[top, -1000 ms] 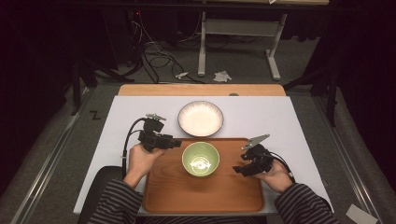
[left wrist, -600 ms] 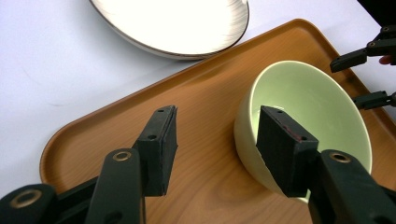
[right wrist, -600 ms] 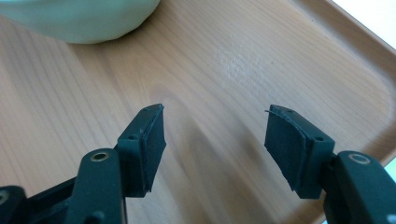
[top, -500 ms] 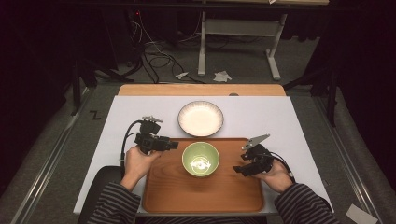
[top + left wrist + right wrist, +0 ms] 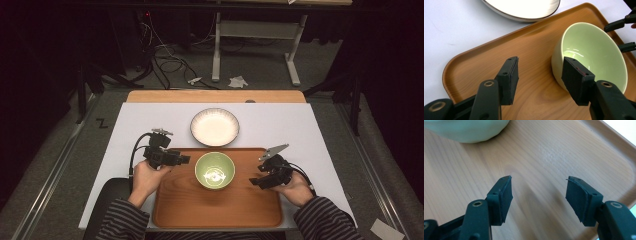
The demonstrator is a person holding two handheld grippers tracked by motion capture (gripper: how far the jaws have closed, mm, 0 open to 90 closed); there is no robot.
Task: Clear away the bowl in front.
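High view: green bowl between both open claws.

Hardly any writing could be read. One black mark shaped like the letter Z lay on the grey floor at the left of the frame, just beside the table's upper left corner.
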